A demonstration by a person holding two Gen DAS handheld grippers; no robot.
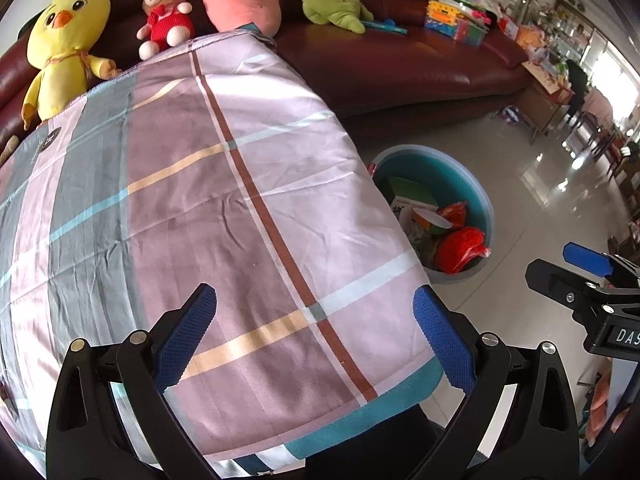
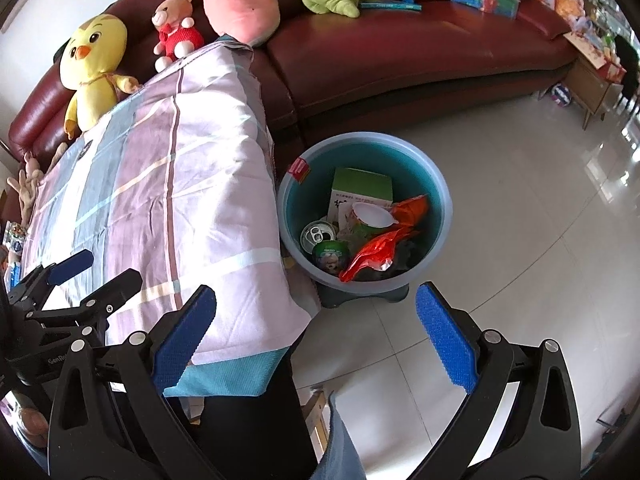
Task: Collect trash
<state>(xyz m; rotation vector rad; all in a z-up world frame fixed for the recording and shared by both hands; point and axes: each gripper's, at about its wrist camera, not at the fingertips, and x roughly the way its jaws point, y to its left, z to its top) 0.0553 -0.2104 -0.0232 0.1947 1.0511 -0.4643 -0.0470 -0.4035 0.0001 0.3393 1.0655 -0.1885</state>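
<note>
My left gripper (image 1: 314, 336) hangs over the plaid tablecloth (image 1: 208, 208) with its blue pads spread wide, holding nothing. My right gripper (image 2: 316, 332) is equally wide open and empty, above the table's edge and the tiled floor (image 2: 520, 240). Just beyond it, on the floor beside the table, stands the blue bin (image 2: 440, 204), which holds the trash: red wrappers (image 2: 376, 252), cans (image 2: 318, 234) and a green carton (image 2: 360, 188). Plush toys (image 1: 66, 40) sit on a maroon sofa (image 1: 400, 64) behind.
</note>
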